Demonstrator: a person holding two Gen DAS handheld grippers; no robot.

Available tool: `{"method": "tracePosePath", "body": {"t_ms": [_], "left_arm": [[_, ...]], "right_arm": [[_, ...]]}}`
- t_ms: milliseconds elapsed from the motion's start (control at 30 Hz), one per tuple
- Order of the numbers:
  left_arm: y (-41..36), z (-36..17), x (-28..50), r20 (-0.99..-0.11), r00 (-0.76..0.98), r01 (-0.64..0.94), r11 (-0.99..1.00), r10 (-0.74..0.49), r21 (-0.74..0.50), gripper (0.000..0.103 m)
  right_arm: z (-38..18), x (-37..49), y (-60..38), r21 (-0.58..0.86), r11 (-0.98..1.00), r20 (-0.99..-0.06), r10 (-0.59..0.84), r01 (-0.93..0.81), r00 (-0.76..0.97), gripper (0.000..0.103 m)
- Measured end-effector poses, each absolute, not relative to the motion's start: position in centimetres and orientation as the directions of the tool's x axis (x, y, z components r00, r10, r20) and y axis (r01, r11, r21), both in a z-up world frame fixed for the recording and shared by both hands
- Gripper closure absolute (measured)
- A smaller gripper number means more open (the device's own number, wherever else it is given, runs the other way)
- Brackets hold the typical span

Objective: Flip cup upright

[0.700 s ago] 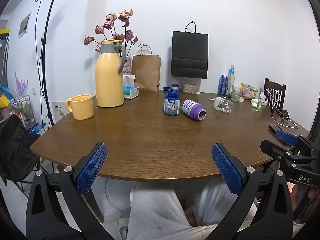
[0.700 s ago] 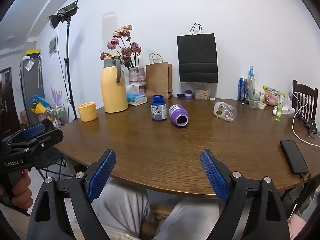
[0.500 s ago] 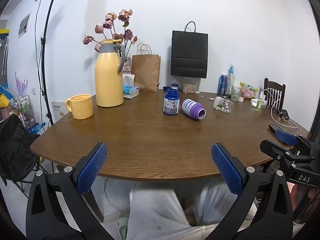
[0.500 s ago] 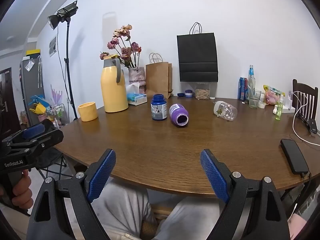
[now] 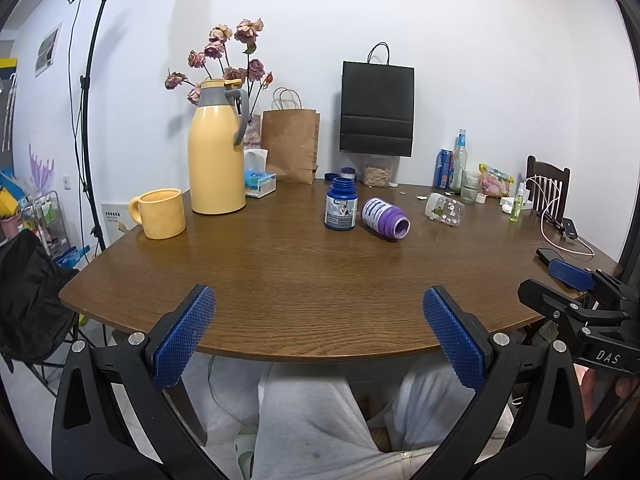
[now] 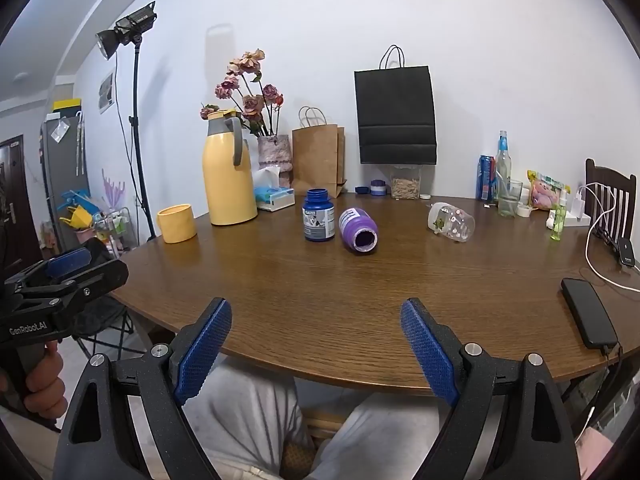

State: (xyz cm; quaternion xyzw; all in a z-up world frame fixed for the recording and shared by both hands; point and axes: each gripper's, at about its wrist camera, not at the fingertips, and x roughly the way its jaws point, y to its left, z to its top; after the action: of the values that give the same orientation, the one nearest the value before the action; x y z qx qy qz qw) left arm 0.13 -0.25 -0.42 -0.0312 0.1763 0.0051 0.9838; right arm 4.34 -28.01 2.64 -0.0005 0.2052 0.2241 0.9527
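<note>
looking along the right gripper [image 6: 316, 344], i saw the purple cup [image 6: 359, 231] lying on its side far ahead on the wooden table [image 6: 320, 288], a little to the right of the line between the fingers and well apart from them. its long axis ran from the far left toward me, and the open mouth faced the camera, slightly to the right. from the left gripper [image 5: 320, 330] the same cup [image 5: 386, 223] lay more to the right, so i judged the right one was the nearer and had the straighter way to it. both grippers had their fingers wide apart and held nothing. the cup was a short purple cylinder with a white label on its wall, and it rested just beside an upright blue bottle [image 6: 318, 216], close on the cup's left, maybe touching.
</note>
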Motion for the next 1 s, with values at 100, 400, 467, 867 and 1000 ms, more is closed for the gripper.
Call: {"method": "tracePosePath", "body": {"t_ms": [100, 400, 467, 867, 1000], "left_arm": [[-0.32, -0.38, 0.13, -0.348, 0.937, -0.02, 0.998, -0.002, -0.06, 0.0], [-0.16, -0.28, 0.13, -0.348, 0.938, -0.021, 0.998, -0.001, -0.06, 0.0], [-0.1, -0.21, 0.12, -0.349, 0.937, -0.02, 0.998, -0.003, -0.061, 0.0], [-0.25, -0.28, 0.05, -0.348, 0.938, -0.021, 0.998, -0.001, -0.061, 0.0], [-0.34, -0.46, 0.14, -0.346, 0.938, -0.023, 0.998, 0.001, -0.061, 0.0]], "right_arm": [[2.57, 4.32, -28.01, 0.092, 0.899, -0.392, 0.428, -0.428, 0.815, 0.013], [2.67, 4.38, -28.02, 0.092, 0.899, -0.391, 0.428, -0.428, 0.815, 0.013], [2.67, 4.37, -28.02, 0.091, 0.899, -0.392, 0.428, -0.428, 0.815, 0.013], [2.75, 4.21, -27.87, 0.089, 0.899, -0.392, 0.428, -0.43, 0.814, 0.013], [2.62, 4.36, -27.89, 0.09, 0.899, -0.393, 0.427, -0.429, 0.814, 0.013]]}}
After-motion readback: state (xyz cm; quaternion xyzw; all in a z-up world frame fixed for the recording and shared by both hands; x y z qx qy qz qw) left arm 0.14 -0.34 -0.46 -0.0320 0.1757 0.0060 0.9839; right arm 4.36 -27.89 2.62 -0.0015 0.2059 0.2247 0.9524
